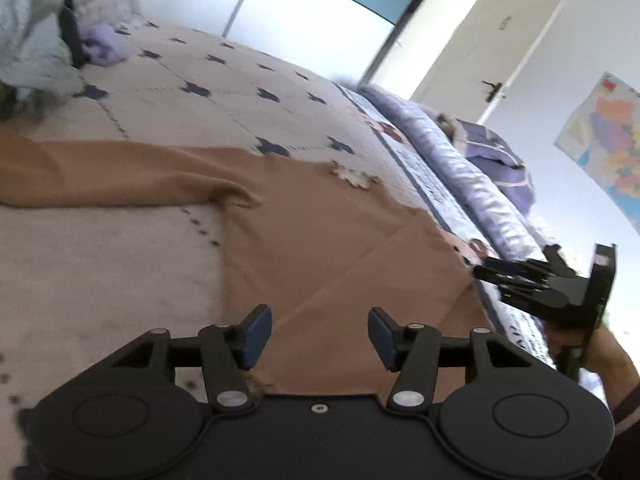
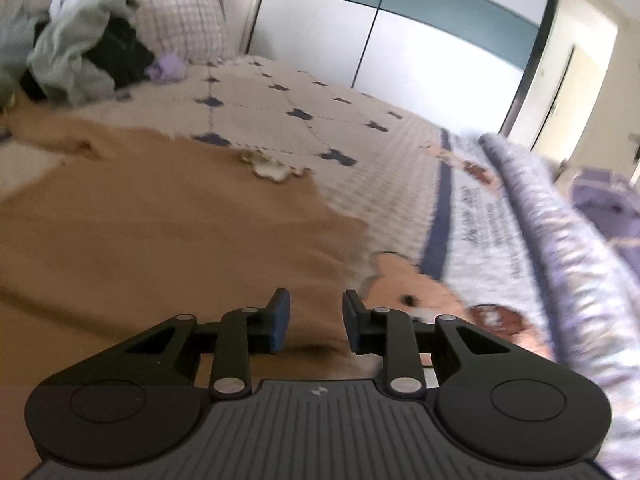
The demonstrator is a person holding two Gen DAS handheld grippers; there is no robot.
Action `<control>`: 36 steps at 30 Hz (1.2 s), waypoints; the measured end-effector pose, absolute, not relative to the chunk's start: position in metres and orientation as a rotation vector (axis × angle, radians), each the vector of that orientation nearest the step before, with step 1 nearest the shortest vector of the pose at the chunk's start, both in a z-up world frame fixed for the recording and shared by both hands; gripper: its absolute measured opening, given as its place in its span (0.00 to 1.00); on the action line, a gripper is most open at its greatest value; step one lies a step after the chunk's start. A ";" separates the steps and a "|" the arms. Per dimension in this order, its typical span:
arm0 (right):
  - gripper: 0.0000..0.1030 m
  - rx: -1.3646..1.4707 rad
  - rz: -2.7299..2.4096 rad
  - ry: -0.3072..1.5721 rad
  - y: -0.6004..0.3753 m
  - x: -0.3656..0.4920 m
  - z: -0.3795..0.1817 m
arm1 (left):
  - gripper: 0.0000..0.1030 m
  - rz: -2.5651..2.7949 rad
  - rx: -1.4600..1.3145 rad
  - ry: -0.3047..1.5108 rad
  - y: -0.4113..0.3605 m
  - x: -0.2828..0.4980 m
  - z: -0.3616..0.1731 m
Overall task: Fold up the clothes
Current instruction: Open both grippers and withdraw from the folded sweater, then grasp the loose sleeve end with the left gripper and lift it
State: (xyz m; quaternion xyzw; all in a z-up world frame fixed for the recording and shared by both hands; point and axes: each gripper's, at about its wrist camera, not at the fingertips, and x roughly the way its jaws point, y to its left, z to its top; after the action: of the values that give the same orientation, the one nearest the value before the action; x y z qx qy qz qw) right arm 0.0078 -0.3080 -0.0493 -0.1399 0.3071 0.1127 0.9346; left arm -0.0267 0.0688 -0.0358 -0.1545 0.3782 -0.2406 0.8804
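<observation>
A tan long-sleeved garment [image 1: 320, 224] lies spread flat on the bed, one sleeve stretched to the left, a lacy cream collar [image 1: 354, 176] at its far edge. It also shows in the right wrist view [image 2: 168, 220], with the collar [image 2: 272, 168]. My left gripper [image 1: 318, 334] is open and empty above the garment's near part. My right gripper [image 2: 316, 320] is open and empty over the garment's right edge. In the left wrist view the right gripper [image 1: 492, 276] hovers at the garment's right side.
A beige bedspread [image 1: 224, 92] with dark star marks covers the bed. A pile of grey, black and lilac clothes [image 2: 80, 60] and a checked pillow [image 2: 180, 20] lie at the head. A rolled purple quilt [image 2: 560, 232] runs along the right side. A wardrobe and door stand behind.
</observation>
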 end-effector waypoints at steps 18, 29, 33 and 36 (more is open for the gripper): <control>0.66 -0.164 0.187 0.766 -0.287 0.029 -0.071 | 0.77 -0.331 -0.413 0.780 0.109 0.013 -0.056; 0.75 0.010 0.180 0.694 -0.288 0.014 -0.035 | 0.96 0.217 -0.422 0.634 0.157 0.040 -0.057; 0.75 0.013 0.181 0.672 -0.283 0.010 -0.028 | 0.96 0.290 -0.442 0.629 0.166 0.055 -0.065; 0.75 0.013 0.191 0.659 -0.282 0.005 -0.023 | 0.96 0.357 -0.512 0.622 0.180 0.066 -0.071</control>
State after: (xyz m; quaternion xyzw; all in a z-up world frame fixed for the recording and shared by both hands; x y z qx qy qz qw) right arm 0.0050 -0.2818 -0.0231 0.0062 0.3232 0.0937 0.9417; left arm 0.0665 0.1797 -0.0711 -0.2476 0.3011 0.1729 0.9045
